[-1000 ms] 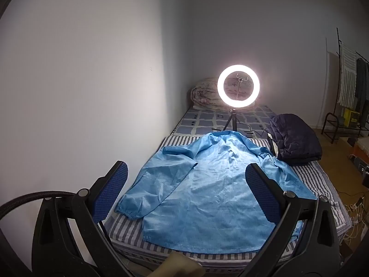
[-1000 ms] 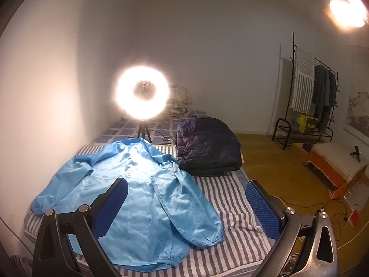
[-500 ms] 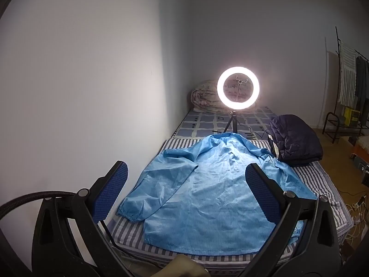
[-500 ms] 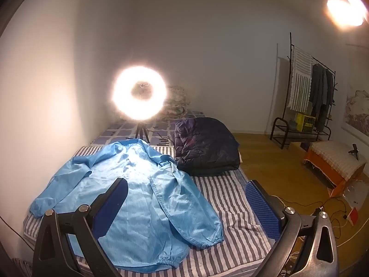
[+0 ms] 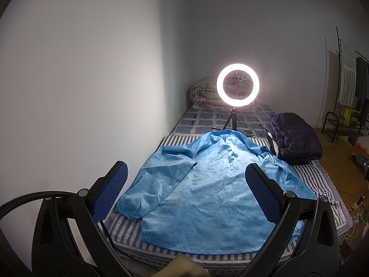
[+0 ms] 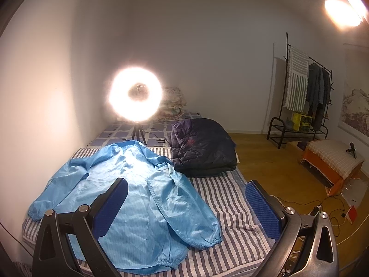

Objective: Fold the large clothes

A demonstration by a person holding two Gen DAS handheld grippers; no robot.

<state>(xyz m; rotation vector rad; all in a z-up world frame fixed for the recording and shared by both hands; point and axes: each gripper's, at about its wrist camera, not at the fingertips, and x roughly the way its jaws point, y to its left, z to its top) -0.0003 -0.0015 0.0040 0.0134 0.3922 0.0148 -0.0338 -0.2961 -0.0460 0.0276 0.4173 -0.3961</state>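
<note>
A light blue jacket (image 5: 207,189) lies spread flat, back up, on the striped bed (image 5: 322,184), sleeves out to both sides, hem toward me. My left gripper (image 5: 186,191) hovers open above the bed's near end, holding nothing. In the right wrist view the same jacket (image 6: 129,196) lies to the left, its right sleeve cuff (image 6: 207,237) near the middle of the striped sheet (image 6: 230,207). My right gripper (image 6: 184,207) is open and empty, held above the bed's near right corner.
A lit ring light on a tripod (image 5: 237,87) stands just beyond the jacket collar. A dark puffer jacket (image 5: 295,138) lies at the bed's right side. A rolled quilt (image 5: 203,94) sits at the head. Clothes rack (image 6: 304,97), orange box (image 6: 332,161) and floor cables (image 6: 322,207) are at right.
Both views have shifted slightly, so the bed and jacket sit a little lower and further off in frame. The jacket has not moved; both grippers stay open.
</note>
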